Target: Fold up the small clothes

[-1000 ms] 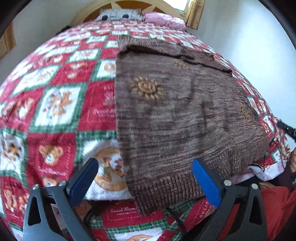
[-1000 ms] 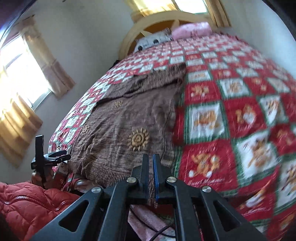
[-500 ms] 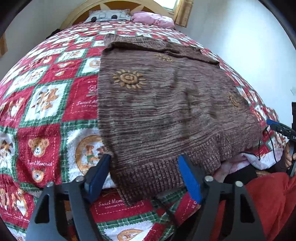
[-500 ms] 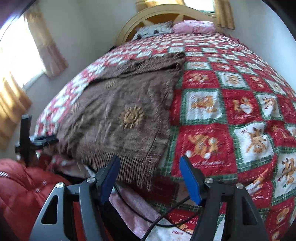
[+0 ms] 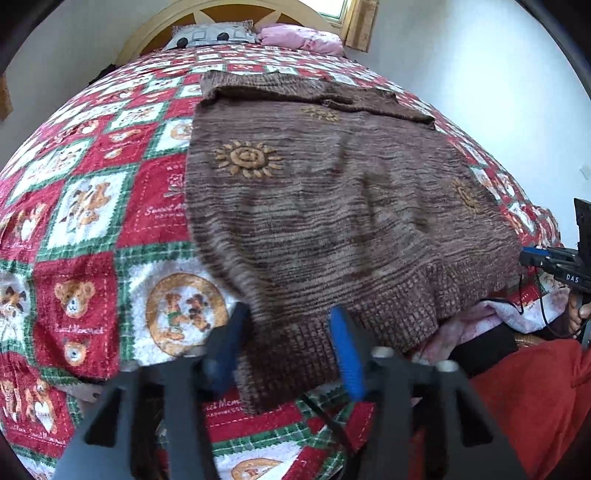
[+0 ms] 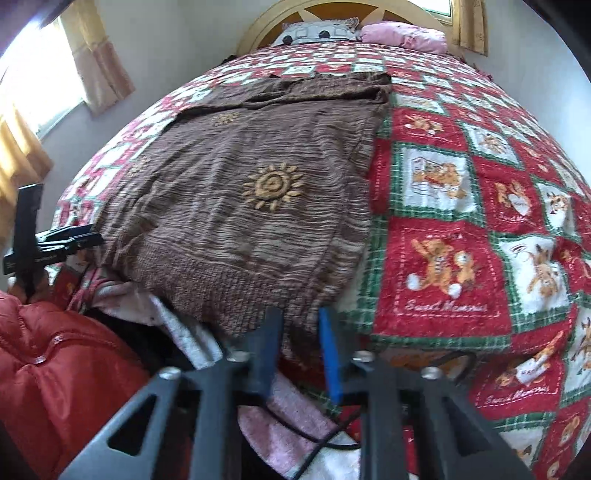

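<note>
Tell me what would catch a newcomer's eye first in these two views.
First, the brown knitted sweater with embroidered suns, spread flat on the red-and-green teddy-bear quilt that covers the bed. Next, the two grippers at its near hem: the left gripper and the right gripper each have a hem corner between their blue pads, jaws closing. Pillows lie against the far headboard.

Brown knit sweater (image 5: 332,206) flat on bedspread (image 5: 92,221)

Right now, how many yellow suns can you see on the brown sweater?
3 in the left wrist view: a big sun on the left, one near the top, one at the right edge. Folds may hide more.
</note>
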{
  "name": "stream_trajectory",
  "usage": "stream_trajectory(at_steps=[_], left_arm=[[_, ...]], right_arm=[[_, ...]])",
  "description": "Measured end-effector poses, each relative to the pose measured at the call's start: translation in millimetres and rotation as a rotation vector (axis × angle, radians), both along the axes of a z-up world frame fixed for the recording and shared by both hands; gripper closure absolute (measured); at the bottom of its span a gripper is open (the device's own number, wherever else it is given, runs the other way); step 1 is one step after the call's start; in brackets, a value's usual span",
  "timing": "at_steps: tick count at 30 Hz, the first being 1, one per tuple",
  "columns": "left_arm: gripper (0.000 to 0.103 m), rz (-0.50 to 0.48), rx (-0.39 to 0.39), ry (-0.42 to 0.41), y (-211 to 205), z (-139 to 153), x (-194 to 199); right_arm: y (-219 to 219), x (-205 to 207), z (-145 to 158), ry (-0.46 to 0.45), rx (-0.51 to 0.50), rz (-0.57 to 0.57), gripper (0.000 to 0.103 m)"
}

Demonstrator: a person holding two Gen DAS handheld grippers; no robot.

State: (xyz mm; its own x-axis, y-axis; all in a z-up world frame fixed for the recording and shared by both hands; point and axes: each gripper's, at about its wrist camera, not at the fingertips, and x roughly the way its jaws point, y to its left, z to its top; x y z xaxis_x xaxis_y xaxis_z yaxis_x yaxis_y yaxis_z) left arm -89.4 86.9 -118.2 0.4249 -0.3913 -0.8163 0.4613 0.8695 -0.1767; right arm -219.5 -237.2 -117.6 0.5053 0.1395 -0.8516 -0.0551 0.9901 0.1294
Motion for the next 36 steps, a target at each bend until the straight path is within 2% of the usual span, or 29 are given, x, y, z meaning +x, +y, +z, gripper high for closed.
stream_trajectory(at_steps=[2,5,7,10,12,15,18,20,23,26,28,29,30,31,32,33,36], left_arm=[[0.087,0.002,-0.042,0.039,5,1,3],[0.092,0.024,-0.069,0.079,9,3,8],[0.092,0.027,-0.087,0.09,11,11,12],[0.092,0.024,-0.167,0.082,12,35,25],[0.092,0.024,-0.214,0.064,11,54,42],[0.092,0.034,-0.245,0.058,1,73,80],[0.092,0.068,-0.202,0.031,-13,78,121],[0.092,0.103,-0.177,0.056,-23,70,154],[0.091,0.144,-0.122,0.106,-30,50,186],[0.088,0.153,-0.076,0.181,-31,32,210],[0.084,0.116,-0.12,0.208,-23,37,214],[0.075,0.096,-0.132,0.195,-17,43,213],[0.056,0.084,-0.121,0.16,-10,51,210],[0.045,0.079,-0.094,0.11,-3,58,206],[0.026,0.074,-0.06,0.051,4,66,202],[0.018,0.062,-0.021,-0.01,10,71,198],[0.018,-0.015,0.09,-0.122,19,79,192]], right_arm=[[-7,1,1,0.011,0.06,-0.013,0.098],[-11,1,9,0.009,0.128,-0.011,0.099],[-11,4,24,-0.015,0.186,0.006,0.099],[-16,20,54,-0.075,0.301,0.03,0.099],[-22,42,71,-0.109,0.36,0.034,0.099],[-31,82,87,-0.148,0.391,0.015,0.099],[-59,132,88,-0.162,0.443,-0.067,0.099],[-74,163,78,-0.153,0.454,-0.124,0.1],[-86,204,51,-0.129,0.392,-0.198,0.1],[-90,217,32,-0.114,0.351,-0.251,0.099],[-93,213,27,-0.128,0.367,-0.25,0.099],[-91,210,27,-0.132,0.374,-0.241,0.099],[-88,207,26,-0.131,0.376,-0.231,0.099],[-85,203,27,-0.133,0.384,-0.213,0.099],[-80,197,30,-0.145,0.399,-0.186,0.099],[-77,192,33,-0.158,0.408,-0.164,0.099],[-63,180,39,-0.177,0.394,-0.09,0.099]])
